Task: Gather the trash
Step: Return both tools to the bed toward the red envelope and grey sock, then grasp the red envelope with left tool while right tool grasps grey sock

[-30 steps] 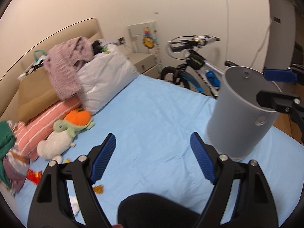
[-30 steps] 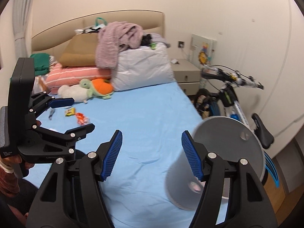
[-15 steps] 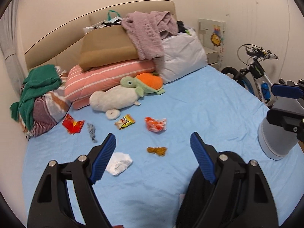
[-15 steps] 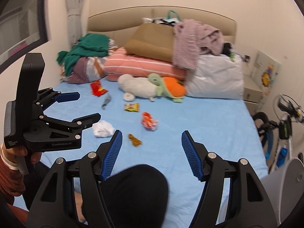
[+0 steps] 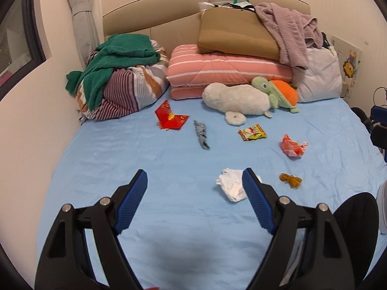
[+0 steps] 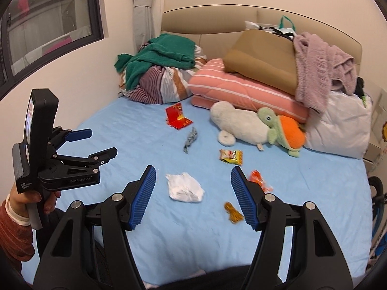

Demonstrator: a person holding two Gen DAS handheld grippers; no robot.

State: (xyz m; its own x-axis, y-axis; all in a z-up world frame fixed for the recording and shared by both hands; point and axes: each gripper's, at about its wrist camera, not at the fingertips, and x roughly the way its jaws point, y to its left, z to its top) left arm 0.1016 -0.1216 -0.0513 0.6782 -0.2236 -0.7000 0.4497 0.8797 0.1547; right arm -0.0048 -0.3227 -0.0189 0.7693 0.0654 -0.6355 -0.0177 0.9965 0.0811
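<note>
I hold both grippers above the foot end of the bed (image 5: 125, 149), over its blue sheet. My left gripper (image 5: 194, 181) has its jaws spread wide and grips nothing; my right gripper (image 6: 192, 176) is also wide apart and holds nothing. In the right wrist view I see the left gripper (image 6: 96, 142) from the side, near the left edge of the bed, jaws parted. I count six pieces of trash on the sheet. One white crumpled tissue (image 6: 185, 187) lies between the right gripper's fingers as seen from its camera, on the sheet under them and not touched. One small brown scrap (image 6: 233, 212) is just beside the right fingertip (image 6: 244, 200). One orange crumpled wrapper (image 5: 293, 145) lies toward the right edge. One yellow snack packet (image 5: 252, 132) is near the middle, in front of the two plush toys: one white plush (image 5: 235, 99) and one green turtle plush (image 5: 275, 91). One grey twisted scrap (image 5: 201, 134) lies beside one red card (image 5: 170, 118), which is closer to the head end. At the head end I count one striped bundle (image 5: 125, 91) with a green garment on top, one pink folded quilt (image 5: 227, 68), one brown pillow (image 5: 237, 35) and one white pillow (image 5: 319, 75).
</note>
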